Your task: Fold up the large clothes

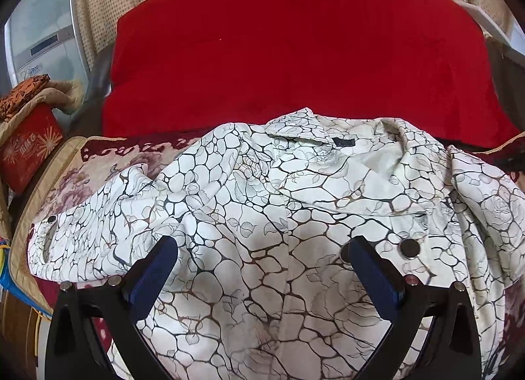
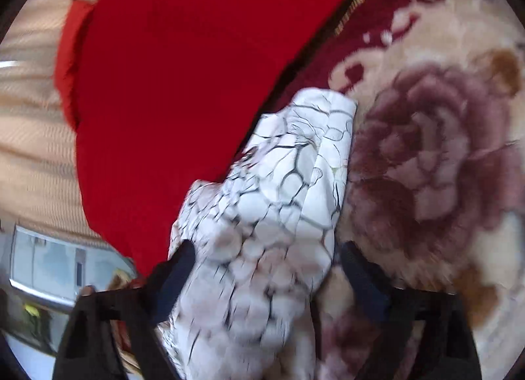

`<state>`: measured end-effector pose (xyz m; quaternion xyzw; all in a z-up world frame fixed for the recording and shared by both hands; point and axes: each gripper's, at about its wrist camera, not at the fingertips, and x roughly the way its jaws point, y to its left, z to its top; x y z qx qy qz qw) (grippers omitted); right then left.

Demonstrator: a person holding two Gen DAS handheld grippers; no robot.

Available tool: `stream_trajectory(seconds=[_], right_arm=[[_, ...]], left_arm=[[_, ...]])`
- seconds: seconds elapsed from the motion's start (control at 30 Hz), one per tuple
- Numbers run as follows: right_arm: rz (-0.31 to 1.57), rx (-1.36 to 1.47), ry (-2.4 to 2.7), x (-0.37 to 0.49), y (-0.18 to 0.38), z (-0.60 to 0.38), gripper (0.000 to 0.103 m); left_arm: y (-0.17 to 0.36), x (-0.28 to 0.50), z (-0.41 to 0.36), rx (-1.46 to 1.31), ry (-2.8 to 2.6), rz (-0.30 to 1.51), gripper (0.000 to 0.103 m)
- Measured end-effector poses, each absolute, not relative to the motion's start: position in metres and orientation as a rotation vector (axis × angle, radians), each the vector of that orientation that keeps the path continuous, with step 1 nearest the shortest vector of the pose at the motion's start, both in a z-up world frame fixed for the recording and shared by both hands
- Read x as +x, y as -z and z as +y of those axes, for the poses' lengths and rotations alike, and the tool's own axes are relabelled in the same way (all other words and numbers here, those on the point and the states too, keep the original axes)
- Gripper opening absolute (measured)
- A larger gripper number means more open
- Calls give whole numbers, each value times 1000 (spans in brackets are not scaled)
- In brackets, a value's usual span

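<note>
**Printed jacket spread on the floral blanket, both grippers open**

The right wrist view was blurred, so the jacket (image 2: 262, 216) showed only as a sleeve-like length, its near end cut off. The right gripper (image 2: 265, 262) stood wide around it, pads apart. The left gripper (image 1: 262, 258) hovered open above the jacket's (image 1: 262, 199) front, on the blanket (image 2: 426, 150) near a red cushion (image 1: 295, 52).

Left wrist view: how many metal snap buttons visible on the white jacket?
2 clear: one on the sleeve cuff at far left, one on the jacket front by the gripper's right finger. A possible third sits half-hidden behind that finger; folds may hide more.
</note>
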<state>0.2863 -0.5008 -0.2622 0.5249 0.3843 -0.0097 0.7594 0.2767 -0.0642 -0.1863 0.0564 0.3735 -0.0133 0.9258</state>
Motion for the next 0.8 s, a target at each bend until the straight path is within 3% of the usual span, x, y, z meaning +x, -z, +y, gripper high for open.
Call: stream_trajectory(seconds=[0.13,0.17,0.23,0.3,0.37,0.6,0.8], right_arm=[[839,1167,50,301,273,-500,69],[835,1162,50,303,273,-498,62],[826,1144,38,308,273,-495,37],[811,1110,28,312,271,-494,27],[775,1074,25,309,261,-491,22],[572,861,-139,288,175,-436,22],[575,719,-410,290,139,-328,22]], left_arm=[[192,278,-63,131,29,762,103],[193,278,-63,132,36,764,103],[193,278,-64,140,42,761,103],[193,277,-63,147,34,753,103],[190,276,-59,144,17,737,103],[180,274,-35,100,-65,697,103],[168,266,-6,66,-145,651,103]])
